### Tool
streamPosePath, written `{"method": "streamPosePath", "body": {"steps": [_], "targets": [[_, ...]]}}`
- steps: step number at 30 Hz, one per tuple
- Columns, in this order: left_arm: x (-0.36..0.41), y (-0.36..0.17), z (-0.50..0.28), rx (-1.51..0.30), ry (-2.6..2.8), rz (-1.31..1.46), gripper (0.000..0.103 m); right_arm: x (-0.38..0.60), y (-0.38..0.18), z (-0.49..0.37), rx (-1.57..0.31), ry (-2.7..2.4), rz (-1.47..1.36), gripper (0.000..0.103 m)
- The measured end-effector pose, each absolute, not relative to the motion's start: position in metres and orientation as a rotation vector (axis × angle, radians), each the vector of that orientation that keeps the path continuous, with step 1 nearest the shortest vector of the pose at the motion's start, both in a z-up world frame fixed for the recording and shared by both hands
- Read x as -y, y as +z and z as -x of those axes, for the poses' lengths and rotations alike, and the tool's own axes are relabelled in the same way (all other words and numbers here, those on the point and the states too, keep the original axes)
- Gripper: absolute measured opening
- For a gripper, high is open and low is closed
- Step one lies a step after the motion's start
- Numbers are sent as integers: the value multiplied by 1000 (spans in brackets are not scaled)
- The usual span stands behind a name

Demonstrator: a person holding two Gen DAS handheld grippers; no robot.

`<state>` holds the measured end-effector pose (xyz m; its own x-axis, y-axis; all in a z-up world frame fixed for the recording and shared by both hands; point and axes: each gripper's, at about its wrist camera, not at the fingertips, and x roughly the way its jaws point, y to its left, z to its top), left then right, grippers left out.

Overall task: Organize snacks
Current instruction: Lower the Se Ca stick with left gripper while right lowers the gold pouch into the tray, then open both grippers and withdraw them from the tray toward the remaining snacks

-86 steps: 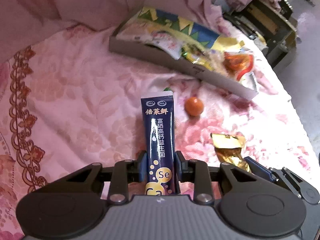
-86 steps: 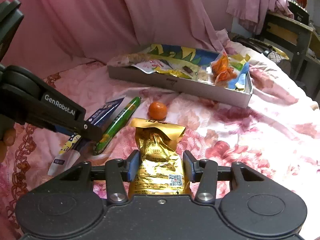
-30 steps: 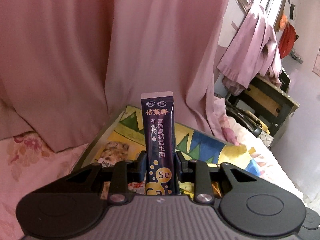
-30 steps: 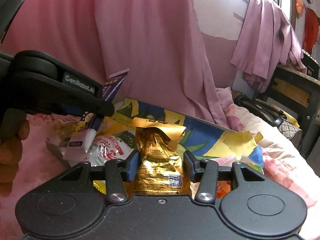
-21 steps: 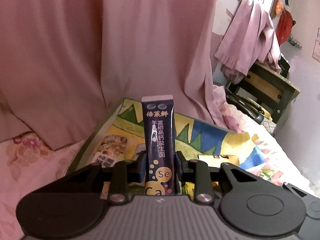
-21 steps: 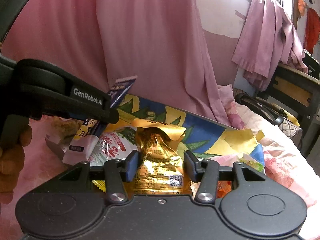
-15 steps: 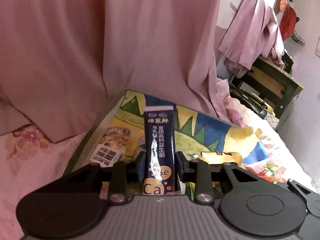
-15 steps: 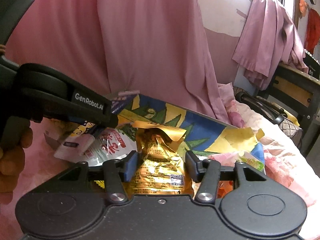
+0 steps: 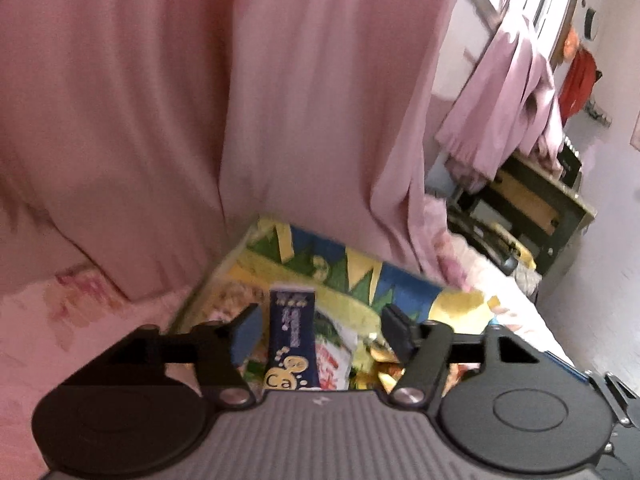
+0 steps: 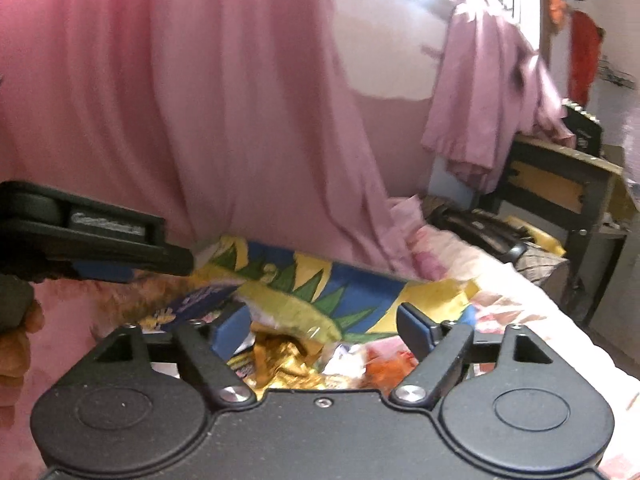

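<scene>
Here, a pink curtain [image 9: 192, 120] fills the upper left of both views over a floral bedspread [image 10: 520, 304]. Both the left gripper [image 9: 320, 322] and right gripper [image 10: 322, 326] have jaws opening, pressing nothing. The dark blue sachet [image 9: 291, 340] and gold packet [image 10: 286, 364] apparently lie in the snack box [image 9: 240, 248], bottom centre.

Both wrist views look closely down into the same snack box [image 9: 256, 240].

Navy powder stick sachet [image 9: 291, 340] and crumpled gold foil packet [image 10: 284, 364], both laid among wrappers in the colourful snack box [image 9: 340, 268].
</scene>
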<state>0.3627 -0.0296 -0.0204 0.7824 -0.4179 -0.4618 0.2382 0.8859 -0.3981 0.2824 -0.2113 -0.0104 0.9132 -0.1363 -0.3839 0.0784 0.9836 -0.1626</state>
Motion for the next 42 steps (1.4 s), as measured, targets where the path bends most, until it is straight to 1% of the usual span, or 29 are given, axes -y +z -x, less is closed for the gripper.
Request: {"method": "streamPosePath", "body": {"steps": [1,3,8,10,11,18,25,31,36,42], "targets": [[28,-14,-359,-558,-354,327,77,213,-5,-277,-392,-117,133,86],[25,0,-347,-524,-340,325,85,218,6,-267,-365,-129,110,90],[17,28,-315,-457,-313,299,99,225,35,-231,-270,-151,54,98],[16,36,-301,-434,-306,270,101,225,44,-216,-236,-148,43,102],[16,39,-295,-427,-302,259,102,225,49,-207,-217,-144,45,102],[11,48,-242,-411,-262,229,102,223,69,-146,-162,-116,63,102],[6,44,-187,-418,-221,165,103,229,73,-90,-177,-103,20,102],[3,35,-152,-461,-209,118,103,231,71,-54,-199,-97,-2,102],[3,23,-129,-516,-203,73,103,230,65,-38,-261,-96,-35,102],[3,1,-122,-657,-191,54,103,219,41,-43,-465,-121,-7,102]]}}
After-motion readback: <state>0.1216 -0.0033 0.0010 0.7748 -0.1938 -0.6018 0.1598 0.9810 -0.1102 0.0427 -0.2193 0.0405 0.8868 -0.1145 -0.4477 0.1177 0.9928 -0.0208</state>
